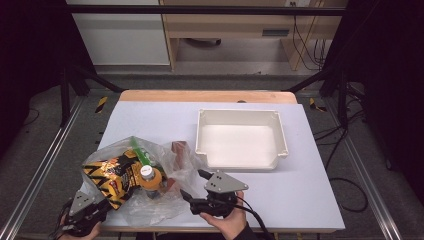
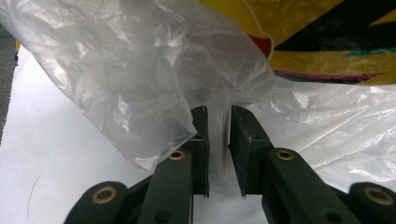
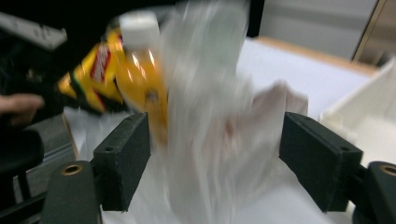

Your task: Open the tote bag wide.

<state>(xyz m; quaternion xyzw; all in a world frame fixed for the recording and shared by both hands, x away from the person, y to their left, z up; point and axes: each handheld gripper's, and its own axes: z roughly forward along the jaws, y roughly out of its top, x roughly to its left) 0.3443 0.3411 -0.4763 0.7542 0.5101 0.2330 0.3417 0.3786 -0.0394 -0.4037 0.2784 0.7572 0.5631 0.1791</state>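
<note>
A clear plastic bag lies at the table's front left. Inside it are a yellow-and-black snack packet, an orange bottle with a white cap, a green item and a brown-red box. My left gripper is at the bag's front left corner. In the left gripper view, the left gripper has its jaws a narrow gap apart, with the bag's film running loose between them under the packet. My right gripper stands wide open at the bag's right edge. In the right gripper view, the right gripper has blurred film between its jaws, and the bottle lies beyond.
A white empty tray stands right of the bag at mid-table, its corner near my right jaw. The table's front edge runs just below both hands. Black frame bars flank the table.
</note>
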